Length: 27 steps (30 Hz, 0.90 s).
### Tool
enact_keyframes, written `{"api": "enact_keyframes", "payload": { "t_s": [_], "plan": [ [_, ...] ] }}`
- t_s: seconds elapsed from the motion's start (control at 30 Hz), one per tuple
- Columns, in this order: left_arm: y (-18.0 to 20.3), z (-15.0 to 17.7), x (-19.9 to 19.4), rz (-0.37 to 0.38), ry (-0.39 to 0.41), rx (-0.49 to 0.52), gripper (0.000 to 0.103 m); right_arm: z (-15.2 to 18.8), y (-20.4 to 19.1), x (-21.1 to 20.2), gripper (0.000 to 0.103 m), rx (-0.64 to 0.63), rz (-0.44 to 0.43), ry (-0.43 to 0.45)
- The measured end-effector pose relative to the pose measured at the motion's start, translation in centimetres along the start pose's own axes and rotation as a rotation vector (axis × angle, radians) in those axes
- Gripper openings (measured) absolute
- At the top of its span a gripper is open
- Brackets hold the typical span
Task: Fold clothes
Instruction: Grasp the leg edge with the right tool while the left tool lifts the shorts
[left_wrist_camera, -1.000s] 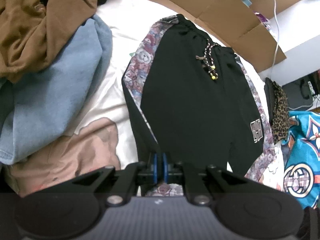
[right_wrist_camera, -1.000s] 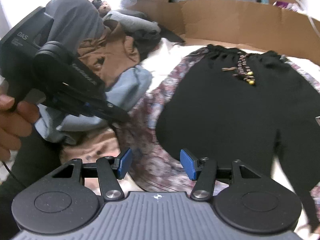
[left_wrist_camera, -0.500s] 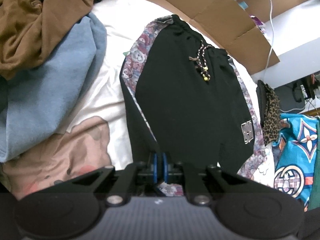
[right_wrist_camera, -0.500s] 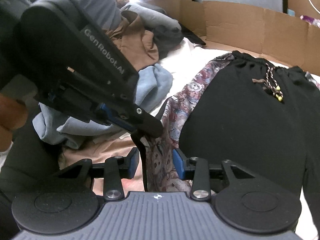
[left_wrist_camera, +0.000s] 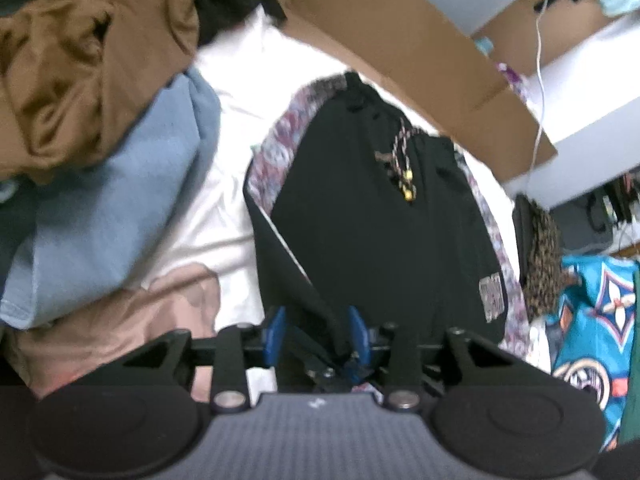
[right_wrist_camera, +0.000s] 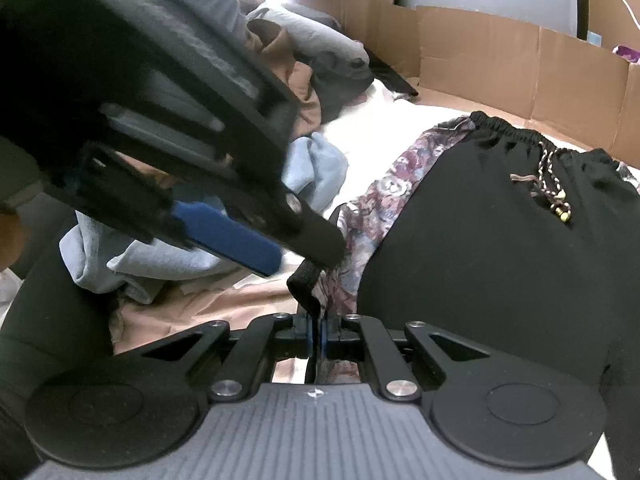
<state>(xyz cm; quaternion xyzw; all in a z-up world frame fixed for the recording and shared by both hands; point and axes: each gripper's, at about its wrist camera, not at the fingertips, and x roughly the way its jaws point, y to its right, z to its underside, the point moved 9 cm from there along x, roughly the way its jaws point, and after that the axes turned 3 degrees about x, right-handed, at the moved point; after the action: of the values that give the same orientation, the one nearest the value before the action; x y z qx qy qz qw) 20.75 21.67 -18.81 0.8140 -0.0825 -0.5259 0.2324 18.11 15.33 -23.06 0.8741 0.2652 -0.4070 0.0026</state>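
Currently the trousers [left_wrist_camera: 384,240] lie spread flat on a white bed sheet [left_wrist_camera: 224,208], waistband at the far end beside a cardboard wall [right_wrist_camera: 520,60], drawstring [right_wrist_camera: 548,184] on top. No fold is visible in the black front panel, so the task appears to be at its first stage: the near leg end is being handed from one claw to the other.

Right claw [right_wrist_camera: 318,336]: jaws have just closed and now stand together, clamped on the near hem of the trousers, where the black cuff meets the patterned side stripe [right_wrist_camera: 380,200].

Left claw [left_wrist_camera: 316,334]: jaws have just opened and stand apart. Dark cloth passes between them; the view is blurred, but the pads do not seem to press on it. In the right wrist view one blue pad [right_wrist_camera: 228,240] shows clear of the fabric, with the tip close to the cuff.

Remaining, as judged: carry the hem toward the waistband, flatten, then fold again. A loose pile [left_wrist_camera: 100,140] of brown and blue garments beside the trousers is unfolded and awaits the same procedure.
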Motion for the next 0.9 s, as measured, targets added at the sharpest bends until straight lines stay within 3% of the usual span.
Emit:
{"api": "enact_keyframes", "payload": {
  "t_s": [0.17, 0.43, 0.73, 0.9],
  "plan": [
    [-0.2, -0.3, -1.6, -0.050, 0.133, -0.083, 0.048, -1.2, 2.0, -0.2, 0.003, -0.007, -0.009, -0.045],
    [-1.3, 1.5, -1.1, -0.125, 0.234, -0.226, 0.050, -2.2, 4.2, -0.4, 0.002, -0.083, -0.048, -0.164],
    [-2.3, 4.8, 3.4, -0.147, 0.146, -0.308, 0.049, -3.4, 5.2, -2.3, 0.002, -0.188, -0.101, -0.274],
    [-1.3, 5.7, 5.6, -0.144, 0.096, -0.294, 0.049, -5.5, 7.4, -3.7, 0.002, -0.209, -0.099, -0.297]
  ]
}}
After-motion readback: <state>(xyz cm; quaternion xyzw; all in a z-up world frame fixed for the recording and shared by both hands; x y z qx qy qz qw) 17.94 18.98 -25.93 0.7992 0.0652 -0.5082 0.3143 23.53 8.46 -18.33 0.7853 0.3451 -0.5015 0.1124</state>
